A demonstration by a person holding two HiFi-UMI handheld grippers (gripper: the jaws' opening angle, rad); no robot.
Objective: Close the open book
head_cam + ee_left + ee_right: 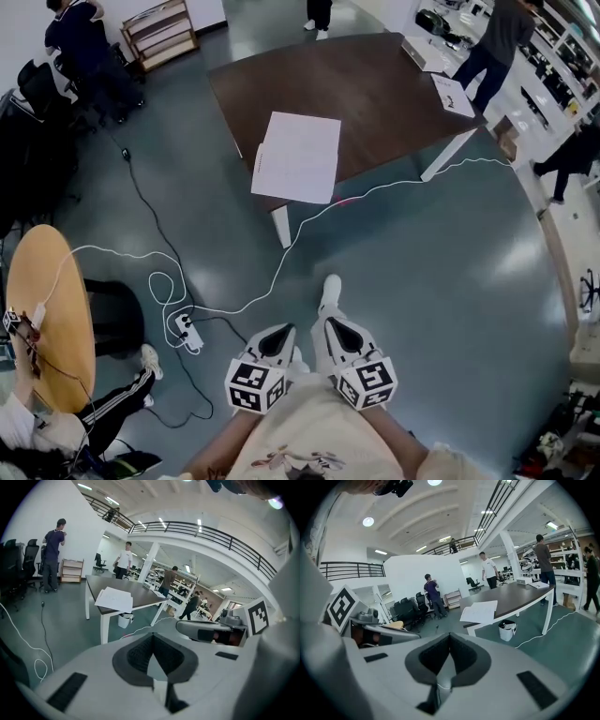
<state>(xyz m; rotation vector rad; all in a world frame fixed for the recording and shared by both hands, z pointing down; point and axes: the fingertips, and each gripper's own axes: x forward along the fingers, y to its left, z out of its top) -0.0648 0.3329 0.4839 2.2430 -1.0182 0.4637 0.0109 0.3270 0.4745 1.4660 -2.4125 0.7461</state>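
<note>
The open book [298,157] lies with its white pages up on the near corner of a dark brown table [384,89], and part of it hangs over the edge. Both grippers are held low and close to my body, well short of the table. My left gripper [281,336] is shut, with nothing between its jaws. My right gripper [336,328] beside it is also shut and empty. The left gripper view shows the book [115,599] far ahead beyond the closed left gripper [152,637]. The right gripper view shows the book [480,611] beyond the closed right gripper [450,639].
A white cable [281,267] runs across the grey floor from a power strip [185,330] towards the table. A waste bin [124,619] stands under the table's near corner. A round wooden table [47,309] is at the left. Several people stand around the room.
</note>
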